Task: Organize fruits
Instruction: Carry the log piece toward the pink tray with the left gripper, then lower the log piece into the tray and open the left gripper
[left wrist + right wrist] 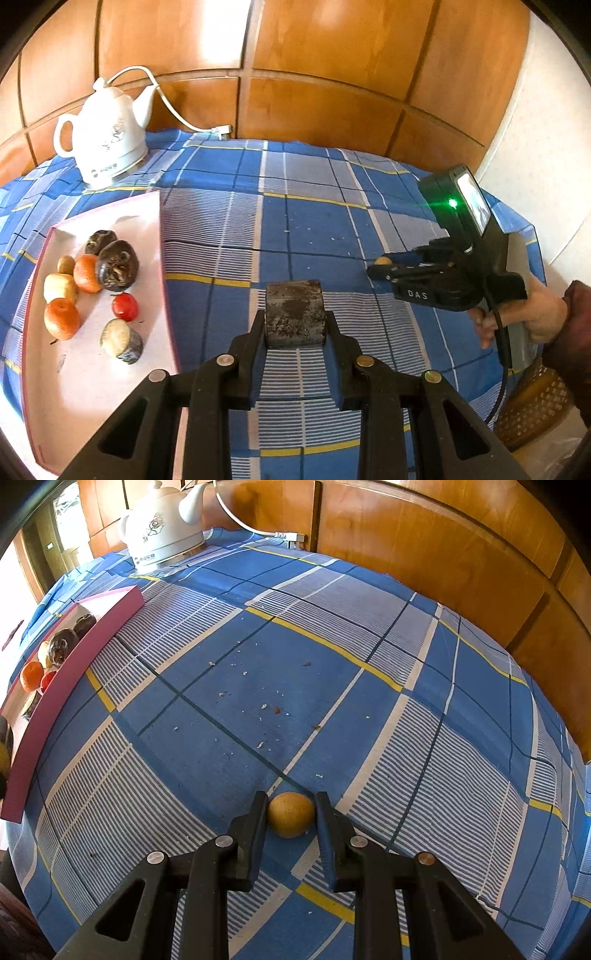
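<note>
My left gripper [294, 317] is shut on a dark, mottled brown fruit piece [294, 310] and holds it above the checked cloth, right of the pink tray [155, 221]. The tray holds several fruits: two oranges [62, 318], a red one [125, 306], dark brown ones [118, 265] and a pale cut piece [122, 340]. My right gripper [291, 801] has its fingers on both sides of a small yellow-brown fruit [291, 814] lying on the cloth; small gaps show at each side. In the left wrist view the right gripper [380, 267] is at the right.
A white ceramic kettle [105, 140] with a white cord stands at the back left on the blue checked tablecloth [314, 221]. Wooden panelling rises behind the table. Crumbs lie mid-table [258, 701]. A wicker basket [535, 406] sits beyond the right table edge.
</note>
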Motion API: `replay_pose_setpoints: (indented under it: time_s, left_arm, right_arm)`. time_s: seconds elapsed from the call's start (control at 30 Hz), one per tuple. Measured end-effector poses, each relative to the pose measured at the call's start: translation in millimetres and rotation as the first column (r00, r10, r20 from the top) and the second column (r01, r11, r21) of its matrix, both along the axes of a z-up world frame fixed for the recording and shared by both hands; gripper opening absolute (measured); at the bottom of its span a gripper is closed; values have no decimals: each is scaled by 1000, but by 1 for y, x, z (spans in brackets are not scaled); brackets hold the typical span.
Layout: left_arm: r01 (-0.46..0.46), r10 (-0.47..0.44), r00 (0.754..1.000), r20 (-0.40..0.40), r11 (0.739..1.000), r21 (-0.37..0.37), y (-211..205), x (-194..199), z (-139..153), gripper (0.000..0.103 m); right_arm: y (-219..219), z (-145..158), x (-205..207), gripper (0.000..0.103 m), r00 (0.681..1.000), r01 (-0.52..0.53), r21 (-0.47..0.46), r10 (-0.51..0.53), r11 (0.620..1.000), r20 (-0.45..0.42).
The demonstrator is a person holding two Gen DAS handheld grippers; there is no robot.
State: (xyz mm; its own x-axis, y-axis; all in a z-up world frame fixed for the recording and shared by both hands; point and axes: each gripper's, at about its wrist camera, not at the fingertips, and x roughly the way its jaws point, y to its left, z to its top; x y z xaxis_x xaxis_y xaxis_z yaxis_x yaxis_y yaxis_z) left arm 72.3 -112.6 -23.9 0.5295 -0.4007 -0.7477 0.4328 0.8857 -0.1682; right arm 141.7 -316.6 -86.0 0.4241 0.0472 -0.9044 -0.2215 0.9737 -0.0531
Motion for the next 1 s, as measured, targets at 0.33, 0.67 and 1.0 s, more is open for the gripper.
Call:
replay_pose_setpoints:
  time_s: [0.33,0.67,1.0]
  left_arm:
    - [-156,156,988,5,986,-53,75,7,18,28]
    - [-436,433,899,-69,899,-32,185,9,-5,28]
    - [-453,453,887,-93,891,29,185,28,-32,29]
  right_arm:
    - [0,1,0,25,1000,1,-1,-1,1000,1]
    - [1,1,0,25,1000,2,-5,-2,1000,2]
    - [0,0,-1,25,1000,13,-4,-13,1000,4]
